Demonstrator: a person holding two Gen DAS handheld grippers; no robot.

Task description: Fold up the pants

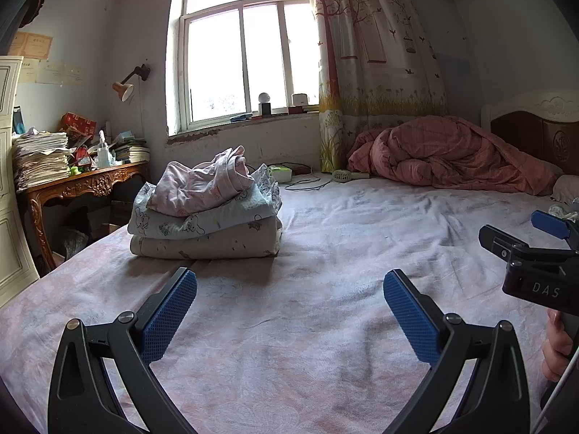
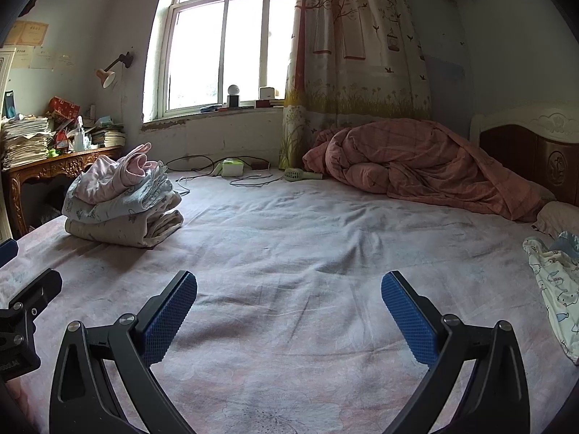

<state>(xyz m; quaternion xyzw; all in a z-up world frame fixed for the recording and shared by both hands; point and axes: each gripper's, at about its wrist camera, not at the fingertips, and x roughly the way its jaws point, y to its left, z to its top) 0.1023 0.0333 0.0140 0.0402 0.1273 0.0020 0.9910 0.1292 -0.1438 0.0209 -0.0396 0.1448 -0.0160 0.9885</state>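
Observation:
A stack of folded clothes sits on the pink bed sheet ahead and left of my left gripper, which is open and empty above the sheet. The stack also shows in the right wrist view at the left. My right gripper is open and empty over the bare sheet. Unfolded white printed pants lie at the far right edge. The right gripper's body shows in the left wrist view, and the left gripper's body shows in the right wrist view.
A rumpled pink quilt lies at the head of the bed by the wooden headboard. A small fan, a box and cables lie near the window wall. A cluttered carved desk stands left of the bed.

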